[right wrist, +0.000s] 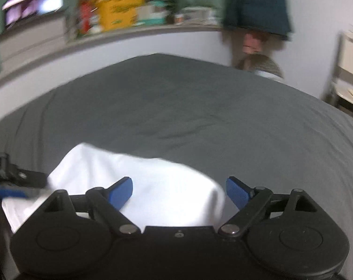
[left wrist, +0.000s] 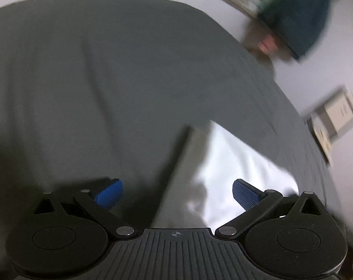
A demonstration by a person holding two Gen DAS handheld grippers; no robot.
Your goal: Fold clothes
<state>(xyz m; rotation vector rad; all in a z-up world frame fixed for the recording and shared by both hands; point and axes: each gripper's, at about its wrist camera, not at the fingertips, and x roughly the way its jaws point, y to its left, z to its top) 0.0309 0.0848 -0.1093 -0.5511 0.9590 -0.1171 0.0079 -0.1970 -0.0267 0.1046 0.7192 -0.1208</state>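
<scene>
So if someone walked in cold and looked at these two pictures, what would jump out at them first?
The bright white garment stands out, lying on the dark grey bedsheet right in front of both grippers. The right gripper hangs over it with its blue pads spread wide and nothing pinched; the left gripper is likewise open beside the cloth's edge. Farther back, a cluttered shelf with a yellow box runs along the wall.

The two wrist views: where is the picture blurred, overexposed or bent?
Left wrist view: motion blur smears the white cloth and the wall; the dark grey bed sheet bulges from fisheye distortion. Right wrist view: the white cloth is overexposed, and the cluttered shelf is blurred and curved.
</scene>
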